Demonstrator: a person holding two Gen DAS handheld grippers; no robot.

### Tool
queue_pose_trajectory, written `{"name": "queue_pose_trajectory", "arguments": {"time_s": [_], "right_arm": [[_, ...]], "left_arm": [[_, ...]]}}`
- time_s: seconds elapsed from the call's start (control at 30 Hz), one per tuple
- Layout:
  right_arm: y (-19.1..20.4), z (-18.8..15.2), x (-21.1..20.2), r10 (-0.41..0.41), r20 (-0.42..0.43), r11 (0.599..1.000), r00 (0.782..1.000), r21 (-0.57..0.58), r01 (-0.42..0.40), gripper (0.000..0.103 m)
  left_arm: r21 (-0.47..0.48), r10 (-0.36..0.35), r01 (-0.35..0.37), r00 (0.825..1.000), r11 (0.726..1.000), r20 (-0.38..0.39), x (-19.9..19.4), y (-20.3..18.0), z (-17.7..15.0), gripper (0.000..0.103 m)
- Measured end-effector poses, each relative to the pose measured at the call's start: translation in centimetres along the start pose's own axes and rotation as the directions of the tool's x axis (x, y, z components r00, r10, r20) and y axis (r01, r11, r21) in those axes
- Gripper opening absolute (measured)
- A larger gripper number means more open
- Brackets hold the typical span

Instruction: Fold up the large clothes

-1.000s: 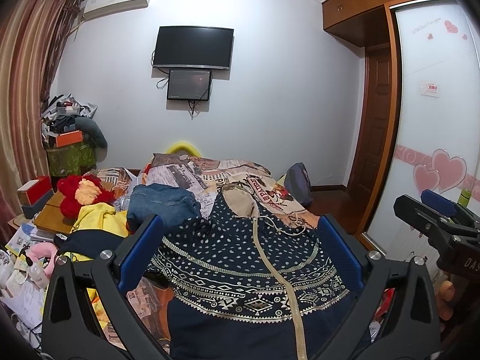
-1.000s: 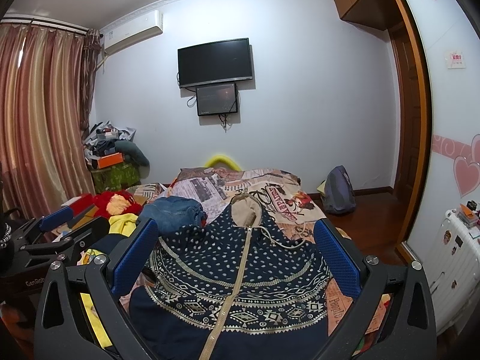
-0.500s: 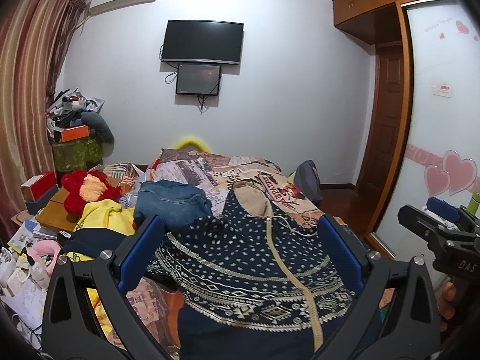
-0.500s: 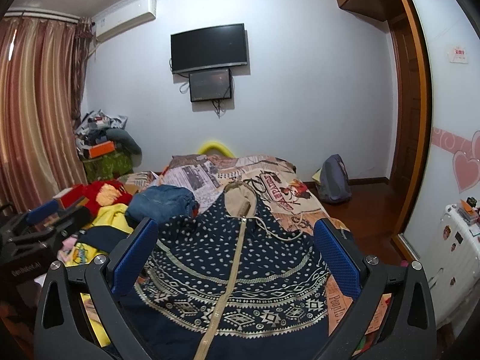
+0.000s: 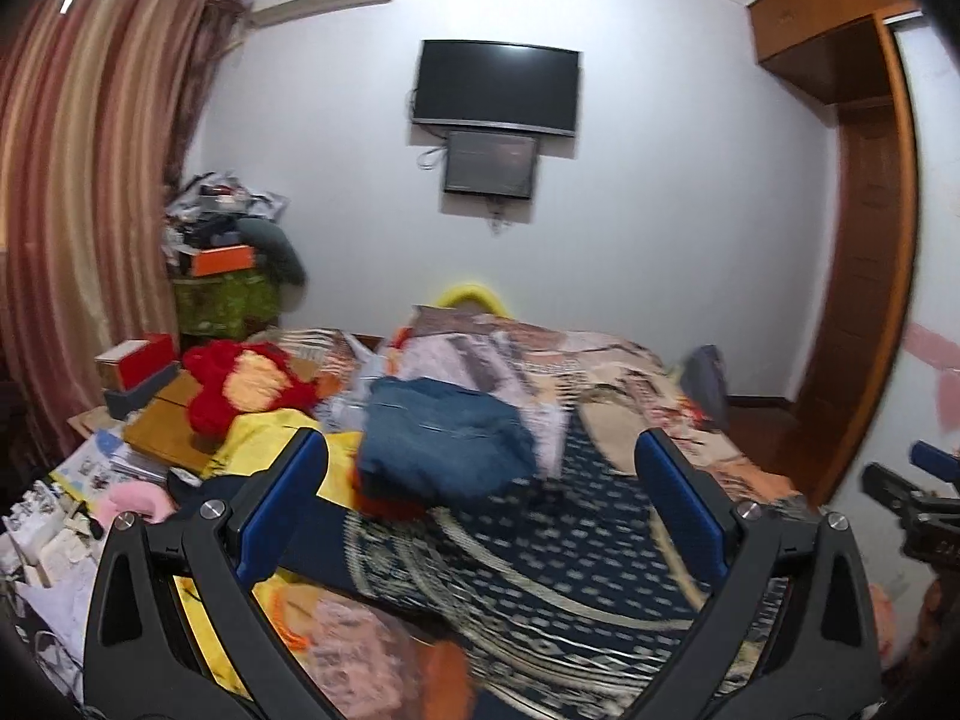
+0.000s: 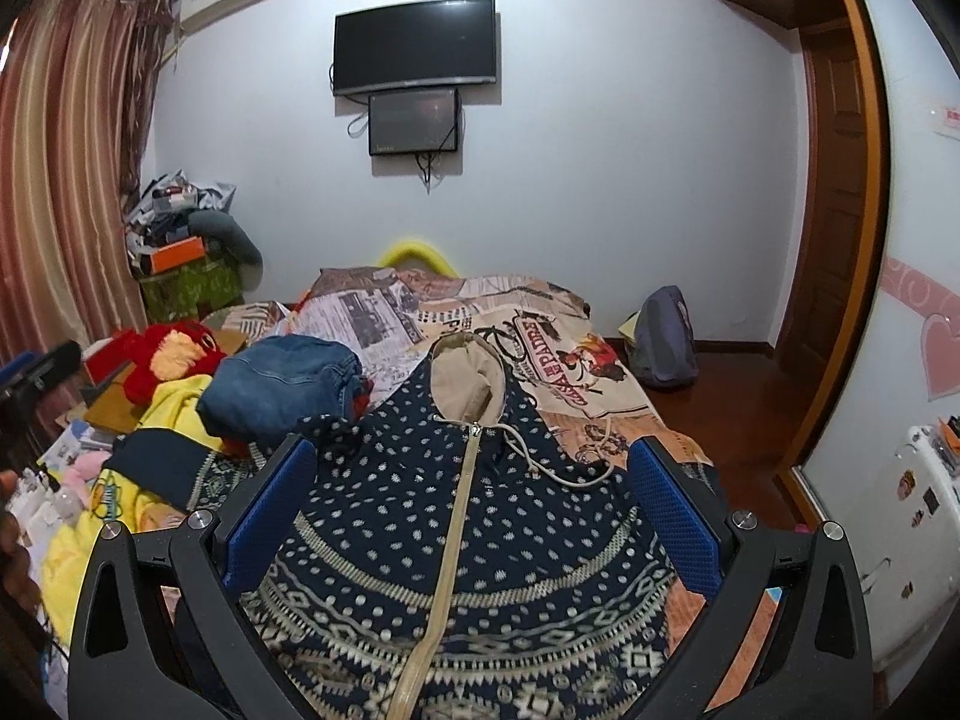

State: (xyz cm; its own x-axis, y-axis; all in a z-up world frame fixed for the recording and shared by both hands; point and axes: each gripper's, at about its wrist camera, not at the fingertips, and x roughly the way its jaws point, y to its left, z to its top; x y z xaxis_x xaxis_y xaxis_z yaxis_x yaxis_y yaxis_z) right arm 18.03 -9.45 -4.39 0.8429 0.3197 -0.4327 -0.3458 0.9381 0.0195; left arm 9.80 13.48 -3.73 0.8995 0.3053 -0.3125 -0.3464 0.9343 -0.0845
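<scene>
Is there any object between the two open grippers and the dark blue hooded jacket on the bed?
Nothing visible blocks them. The jacket lies flat directly under the right gripper and the left gripper. Folded jeans sit at its left shoulder, touching its edge.

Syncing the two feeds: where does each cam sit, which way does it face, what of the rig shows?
Left wrist: on the left gripper, aimed along the bed at the TV wall, blurred; own open fingers low, right gripper at the right edge.
Right wrist: on the right gripper, over the patterned hoodie, same heading; own open fingers, left gripper at the left edge.
Shared: hoodie, folded jeans, TV.
</scene>
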Motion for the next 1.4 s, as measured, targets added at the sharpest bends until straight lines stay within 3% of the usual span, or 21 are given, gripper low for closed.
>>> {"name": "queue_pose_trajectory", "arguments": {"time_s": [0.23, 0.37, 0.5, 0.73, 0.9, 0.97, 1.03, 1.17, 1.27, 1.37, 1.4], "right_arm": [[-0.6, 0.1, 5.1, 0.025, -0.073, 1.000, 0.997, 0.009, -0.024, 0.103], [-0.9, -0.6, 7.8, 0.033, -0.140, 0.999, 0.990, 0.011, -0.032, 0.103], [-1.2, -2.0, 10.6, 0.043, -0.236, 0.999, 0.971, 0.020, -0.040, 0.103], [-1.3, -3.5, 13.6, 0.035, -0.335, 0.999, 0.942, 0.027, -0.027, 0.103], [-0.7, -3.9, 14.8, 0.010, -0.357, 1.000, 0.934, 0.001, -0.010, 0.103], [-0.6, -4.0, 15.2, 0.004, -0.366, 1.000, 0.931, -0.006, -0.007, 0.103], [-0.4, -4.1, 15.4, -0.001, -0.373, 1.000, 0.928, -0.014, -0.005, 0.103], [0.0, -4.1, 15.6, -0.012, -0.382, 1.000, 0.924, -0.031, 0.000, 0.103], [0.2, -4.0, 15.4, -0.017, -0.375, 0.999, 0.927, -0.041, 0.002, 0.103], [0.4, -3.7, 15.1, -0.017, -0.370, 0.999, 0.929, -0.045, 0.000, 0.103], [0.4, -3.6, 15.0, -0.014, -0.369, 0.999, 0.929, -0.046, -0.003, 0.103]], "left_arm": [[-0.008, 0.096, -0.097, 0.994, 0.995, -0.049, 5.1, 5.5, -1.1, 0.103], [-0.052, 0.085, -0.095, 0.981, 0.994, -0.172, 9.1, 9.7, -3.5, 0.103], [-0.184, 0.036, -0.097, 0.950, 0.978, -0.310, 12.5, 14.8, -7.0, 0.103], [-0.451, -0.069, -0.169, 0.882, 0.876, -0.465, 17.7, 23.3, -12.5, 0.089], [-0.593, -0.154, -0.201, 0.856, 0.780, -0.493, 20.8, 27.8, -15.0, 0.077], [-0.638, -0.177, -0.211, 0.855, 0.740, -0.488, 21.7, 29.2, -15.7, 0.076], [-0.675, -0.191, -0.207, 0.864, 0.708, -0.466, 22.2, 30.4, -16.2, 0.073], [-0.706, -0.184, -0.204, 0.883, 0.678, -0.432, 23.1, 32.0, -16.1, 0.072], [-0.688, -0.127, -0.255, 0.883, 0.679, -0.452, 24.1, 33.0, -15.8, 0.061], [-0.656, -0.067, -0.320, 0.867, 0.684, -0.493, 25.0, 33.9, -15.8, 0.038], [-0.639, -0.041, -0.344, 0.861, 0.688, -0.507, 25.2, 33.9, -15.7, 0.025]]}}
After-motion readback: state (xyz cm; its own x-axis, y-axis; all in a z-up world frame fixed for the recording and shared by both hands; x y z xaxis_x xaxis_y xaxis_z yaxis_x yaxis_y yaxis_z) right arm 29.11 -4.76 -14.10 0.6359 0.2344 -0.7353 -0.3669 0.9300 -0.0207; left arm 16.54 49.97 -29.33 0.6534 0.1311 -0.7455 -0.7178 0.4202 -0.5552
